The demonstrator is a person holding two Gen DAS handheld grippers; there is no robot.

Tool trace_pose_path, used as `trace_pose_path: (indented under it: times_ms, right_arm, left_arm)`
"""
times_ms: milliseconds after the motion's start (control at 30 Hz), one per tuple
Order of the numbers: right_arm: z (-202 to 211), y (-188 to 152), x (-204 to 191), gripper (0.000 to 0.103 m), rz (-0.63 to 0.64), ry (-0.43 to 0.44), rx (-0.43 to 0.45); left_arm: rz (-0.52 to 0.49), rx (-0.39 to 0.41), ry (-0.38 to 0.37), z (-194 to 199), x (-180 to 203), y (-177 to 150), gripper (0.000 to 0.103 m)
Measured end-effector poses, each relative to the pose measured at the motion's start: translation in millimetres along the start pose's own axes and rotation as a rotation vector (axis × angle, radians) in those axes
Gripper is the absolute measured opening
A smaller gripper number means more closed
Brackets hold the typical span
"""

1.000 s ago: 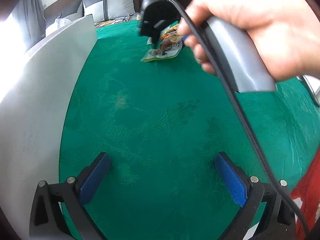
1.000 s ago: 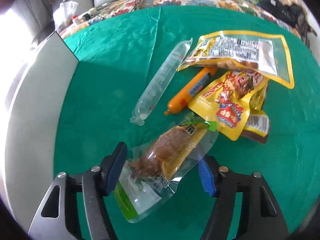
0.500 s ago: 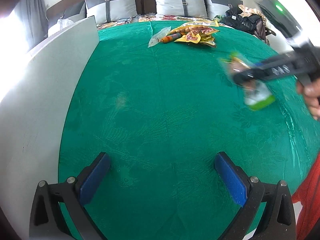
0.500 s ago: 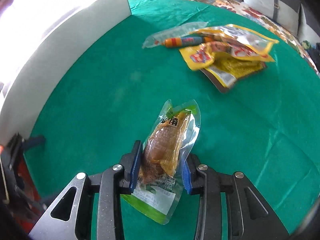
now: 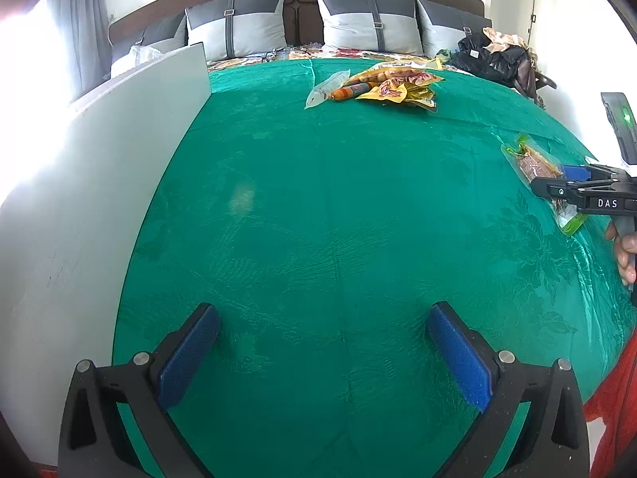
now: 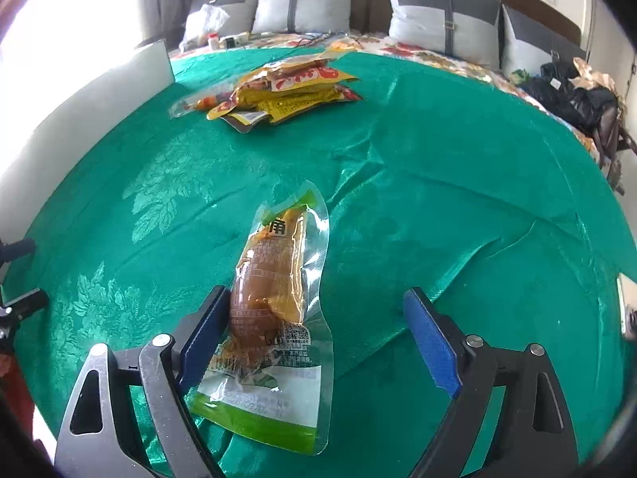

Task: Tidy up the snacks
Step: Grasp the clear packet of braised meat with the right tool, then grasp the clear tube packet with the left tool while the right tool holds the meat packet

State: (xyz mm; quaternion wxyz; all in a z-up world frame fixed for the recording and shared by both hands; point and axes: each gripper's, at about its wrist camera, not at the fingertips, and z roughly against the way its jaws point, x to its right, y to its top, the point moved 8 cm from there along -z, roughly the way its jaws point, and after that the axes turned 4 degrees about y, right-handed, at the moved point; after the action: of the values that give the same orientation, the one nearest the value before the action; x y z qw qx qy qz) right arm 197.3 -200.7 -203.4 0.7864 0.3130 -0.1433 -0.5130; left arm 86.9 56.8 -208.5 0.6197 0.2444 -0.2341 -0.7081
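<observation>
Green-trimmed clear plastic pouch of brown snack (image 6: 274,302) lies on the green bedspread (image 6: 438,199), apart from the yellow packet pile (image 6: 286,87) at 12 o'clock. Right tool (image 6: 318,326) stands open around it, left pad touching; left tool (image 5: 322,354) open, empty. Judged barely begun: the pile remains unsorted.

Open green bedspread (image 5: 318,215) fills the middle; a white board (image 5: 119,167) walls the left edge, the snack pile (image 5: 390,85) sits far back (near the pillows (image 5: 370,22)).
</observation>
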Motion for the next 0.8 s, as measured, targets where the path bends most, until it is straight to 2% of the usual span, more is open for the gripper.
trace_pose_path:
  times_ms: [267,333,433,467,533,667,800]
  right_arm:
    - [-4,2,1,0.091,0.003,-0.001,-0.003]
    - [-4,2,3,0.091,0.001,0.001,-0.002]
    - [-3,1,4,0.091,0.001,0.002,-0.002]
    - [-3,2,4,0.091,0.001,0.002,-0.002]
    - [-2,0,3,0.091,-0.001,0.003,-0.001]
    - [-2,1,3,0.091,-0.002,0.006,0.000]
    - [-2,0,4,0.091,-0.004,0.008,0.001]
  left_arm:
    - [0.009,-0.030,0.004,0,0,0,0.103]
    - [0.013,-0.066,0.008,-2,0,1,0.103]
    - [0.022,-0.164,0.011,-6,0,5,0.103]
    - [0.029,-0.187,0.001,-8,2,7,0.103]
    - [0.071,-0.204,-0.066,-8,5,17,0.103]
    - [0.153,-0.179,-0.131,-16,4,67,0.103]
    - [0.241,-0.115,-0.102,-44,-11,145,0.103]
